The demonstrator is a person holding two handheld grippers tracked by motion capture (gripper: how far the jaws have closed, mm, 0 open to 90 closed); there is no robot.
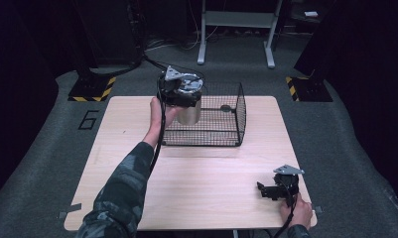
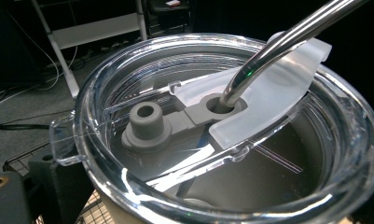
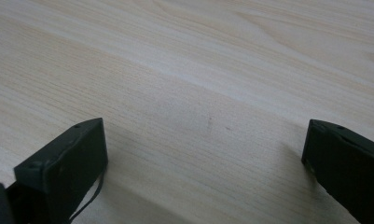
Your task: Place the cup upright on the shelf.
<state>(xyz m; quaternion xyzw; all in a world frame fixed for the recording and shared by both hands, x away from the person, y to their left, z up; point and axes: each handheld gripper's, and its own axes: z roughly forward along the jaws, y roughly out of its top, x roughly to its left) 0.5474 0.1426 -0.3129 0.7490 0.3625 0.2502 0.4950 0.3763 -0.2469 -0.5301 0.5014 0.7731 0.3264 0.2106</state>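
1. A steel tumbler (image 1: 188, 115) with a clear lid (image 2: 222, 140) and a metal straw (image 2: 287, 39) is carried by the left gripper (image 1: 179, 89) at the near left corner of the black wire basket (image 1: 233, 116), which stands toward the far side of the desk (image 1: 196, 193).
2. The step in hand is judged to be the setting of the tumbler into the basket. It should be kept upright, cleared over the wire rim, and lowered until its base rests flat before the grip is eased.
3. The straw leans through its hole in the lid, so tilting should be avoided, lest it swing against the mesh.
4. The left gripper's fingers appear to be closed about the tumbler's upper body, though in the left gripper view the fingers themselves are cut off by the lid, and the contact is not plainly seen.
5. The right gripper (image 1: 276, 191) rests on the desk near its right front corner, its fingers (image 3: 63, 161) spread wide with nothing between them.
6. Whether the tumbler's base is already inside the basket or just beside its wall cannot be told; a small dark thing on the basket floor is too blurred to name.
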